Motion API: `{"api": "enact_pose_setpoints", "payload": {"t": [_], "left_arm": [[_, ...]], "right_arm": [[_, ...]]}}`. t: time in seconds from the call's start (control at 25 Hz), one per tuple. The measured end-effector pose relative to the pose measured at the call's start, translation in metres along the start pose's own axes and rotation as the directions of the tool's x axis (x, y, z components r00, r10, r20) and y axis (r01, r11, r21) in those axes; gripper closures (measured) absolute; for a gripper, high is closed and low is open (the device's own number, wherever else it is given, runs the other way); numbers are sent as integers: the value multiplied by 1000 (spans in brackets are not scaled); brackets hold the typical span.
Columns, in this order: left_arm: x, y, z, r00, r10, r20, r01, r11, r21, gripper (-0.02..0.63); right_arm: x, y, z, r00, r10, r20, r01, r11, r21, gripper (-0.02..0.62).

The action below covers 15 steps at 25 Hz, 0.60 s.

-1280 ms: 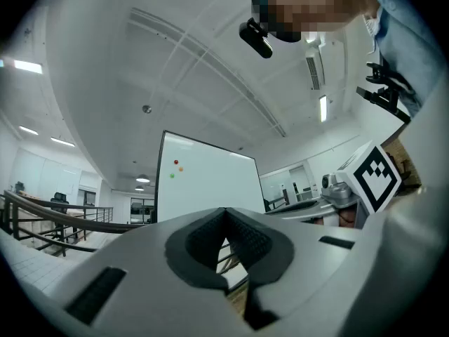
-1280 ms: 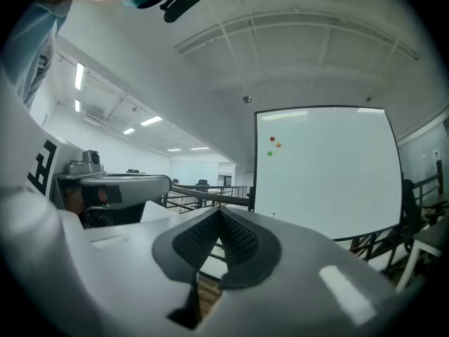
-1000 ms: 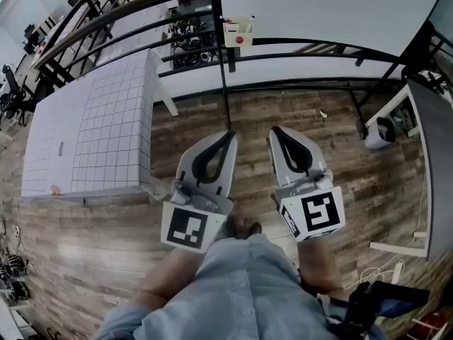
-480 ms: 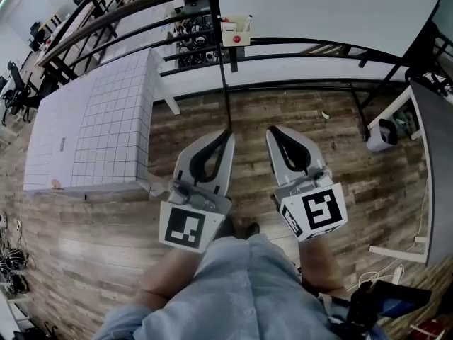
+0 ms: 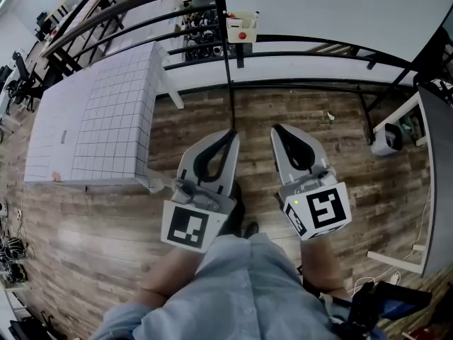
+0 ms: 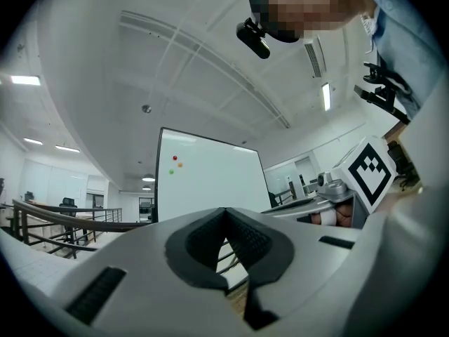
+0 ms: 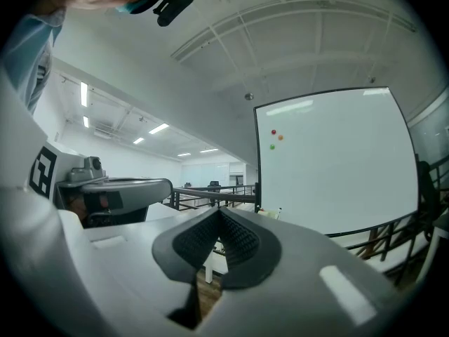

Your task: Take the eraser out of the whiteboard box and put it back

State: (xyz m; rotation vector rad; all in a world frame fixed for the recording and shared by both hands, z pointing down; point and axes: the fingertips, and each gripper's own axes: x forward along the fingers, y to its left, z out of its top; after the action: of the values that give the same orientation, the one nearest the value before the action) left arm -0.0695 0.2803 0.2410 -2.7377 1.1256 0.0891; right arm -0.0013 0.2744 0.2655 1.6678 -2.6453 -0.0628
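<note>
Eraser I cannot pick out for certain; the whiteboard box (image 5: 241,28) hangs far ahead on the board's stand, with a red spot on its front. Nearest me, the left gripper (image 5: 231,134) and right gripper (image 5: 277,129) float side by side over the wooden floor (image 5: 354,161). Both sets of jaws are pressed together on nothing, as a second ago, and the box has barely shifted in view. A gridded desk (image 5: 106,112) stands to the left, with the whiteboard (image 5: 333,6) beyond.

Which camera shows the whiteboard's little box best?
The head view: the box shows whole, with a red spot. The right gripper view catches only a small, distant sliver; the left gripper view shows none of it.
</note>
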Motion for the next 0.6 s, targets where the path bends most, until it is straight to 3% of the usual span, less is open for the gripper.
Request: {"api": "enact_pose_setpoints", "payload": {"t": [0.32,0.6], "left_arm": [[48,49,-23,1000,9,7,-9,1000,-16,607],[109,111,-24,999,9,52,-7,1000,-20,607]], "right_arm": [[58,-33,-15,1000,2,-20,-2,1000,-2,594],[139,-70,2,1000,6,-2,-6,999,-34,594]]}}
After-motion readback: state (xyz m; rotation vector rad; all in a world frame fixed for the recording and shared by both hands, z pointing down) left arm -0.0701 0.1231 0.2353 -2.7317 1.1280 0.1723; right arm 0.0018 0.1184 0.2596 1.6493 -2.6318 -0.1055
